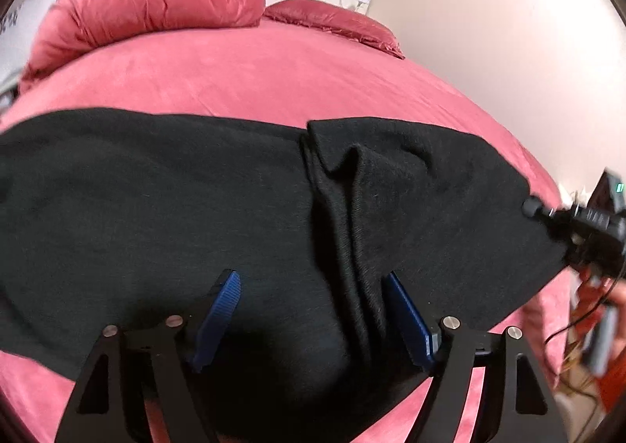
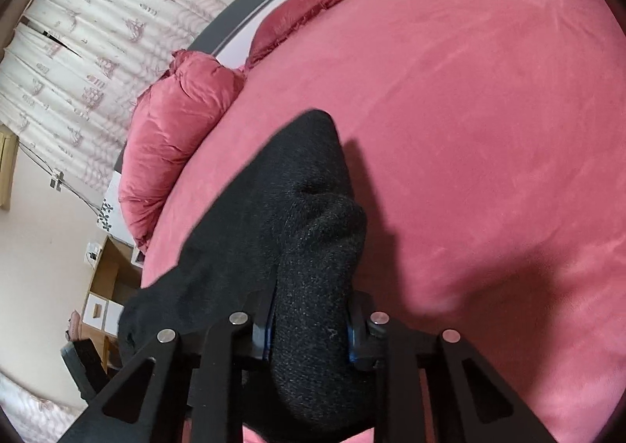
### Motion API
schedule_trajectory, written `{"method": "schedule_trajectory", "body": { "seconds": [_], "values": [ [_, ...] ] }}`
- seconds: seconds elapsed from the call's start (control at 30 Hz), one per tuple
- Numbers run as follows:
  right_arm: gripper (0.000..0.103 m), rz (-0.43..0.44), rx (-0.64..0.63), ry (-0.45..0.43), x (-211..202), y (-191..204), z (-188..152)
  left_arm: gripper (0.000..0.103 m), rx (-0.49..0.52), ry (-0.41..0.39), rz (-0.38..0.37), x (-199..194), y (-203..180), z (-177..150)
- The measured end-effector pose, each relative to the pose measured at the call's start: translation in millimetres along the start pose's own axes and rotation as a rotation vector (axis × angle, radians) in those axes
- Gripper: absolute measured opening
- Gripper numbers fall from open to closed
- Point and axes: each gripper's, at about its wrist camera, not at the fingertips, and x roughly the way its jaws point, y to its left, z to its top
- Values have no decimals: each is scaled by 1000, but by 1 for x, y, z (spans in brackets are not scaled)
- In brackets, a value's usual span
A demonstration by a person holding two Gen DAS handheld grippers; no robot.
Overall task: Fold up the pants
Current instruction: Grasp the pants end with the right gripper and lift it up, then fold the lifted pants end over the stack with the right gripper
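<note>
Black knit pants (image 1: 164, 200) spread across pink velvet bed (image 1: 254, 75); right hand-held gripper (image 2: 313, 329) clenched on bunched end, left hand-held gripper (image 1: 313, 310) released, straddling ridge. Advice: keep edge taut, align corners before lowering

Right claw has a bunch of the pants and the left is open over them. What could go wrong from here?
1. The right claw grips a thick bunch of the black pants, not a flat edge, so pulling may drag extra layers and skew the fold.
2. The left claw is open over a raised ridge; closing here could pinch in a crease.
3. The pants lie near the edge of the bed and might slide off.
</note>
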Motion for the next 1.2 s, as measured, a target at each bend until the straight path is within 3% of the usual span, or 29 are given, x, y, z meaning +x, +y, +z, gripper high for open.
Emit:
{"method": "schedule_trajectory", "body": {
  "seconds": [0.3, 0.7, 1.0, 1.2],
  "values": [
    [23, 79, 53, -33, -22, 51, -2, 76, -60, -30, 46, -48, 54, -32],
    [22, 115, -123, -64, -31, 196, -15, 76, -271, -56, 70, -116, 148, -77],
    [22, 160, -264, -12, 7, 305, -50, 76, -383, -93, 114, -154, 204, -110],
    [22, 187, -383, 96, 71, 372, -104, 76, -463, -134, 118, -163, 234, -122]
  ]
}}
